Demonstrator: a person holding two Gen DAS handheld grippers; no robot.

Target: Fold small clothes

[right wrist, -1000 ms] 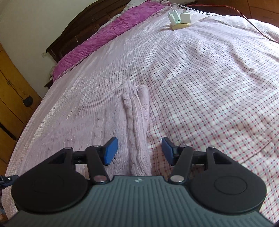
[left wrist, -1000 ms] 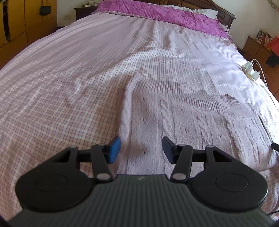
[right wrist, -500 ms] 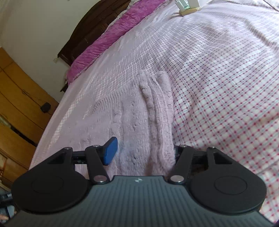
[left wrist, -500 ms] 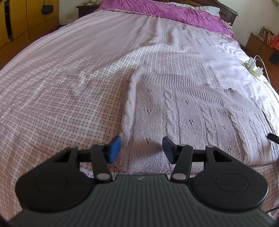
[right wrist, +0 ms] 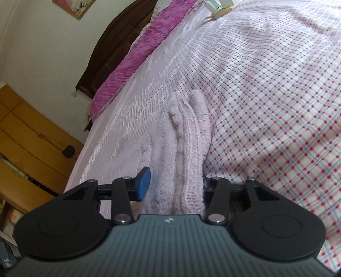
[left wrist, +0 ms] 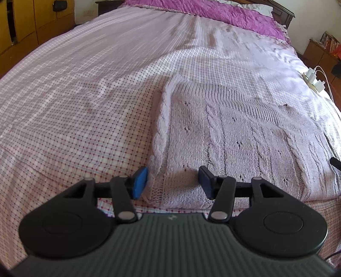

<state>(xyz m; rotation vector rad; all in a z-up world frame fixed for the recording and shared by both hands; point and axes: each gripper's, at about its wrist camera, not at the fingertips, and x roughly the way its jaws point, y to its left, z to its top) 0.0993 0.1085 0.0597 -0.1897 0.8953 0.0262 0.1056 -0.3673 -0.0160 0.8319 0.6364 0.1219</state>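
Pale lilac cable-knit garment [left wrist: 234, 136] lies flat on the checked bedsheet [left wrist: 74, 110], near the bed's near edge. Raised cable columns and small eyelet holes run across its surface; ribbed hem faces the cameras. Its left edge is a thick braided cable; its right edge [right wrist: 191, 149] is bunched into rolled folds.

Left gripper [left wrist: 172, 183]: jaws apart, straddling the near-left corner of the knit. Blue pad [left wrist: 139, 184] sits just beside the cable edge; the other pad is over the fabric. No squeeze visible.

Right gripper [right wrist: 172, 187]: jaws have just been closing, with the bunched right edge between them. One blue pad [right wrist: 143, 184] stands clear of the fabric; the other is hidden behind the fold. Not yet clamped.

Purple cover [left wrist: 213, 12] lies at the head of the bed.
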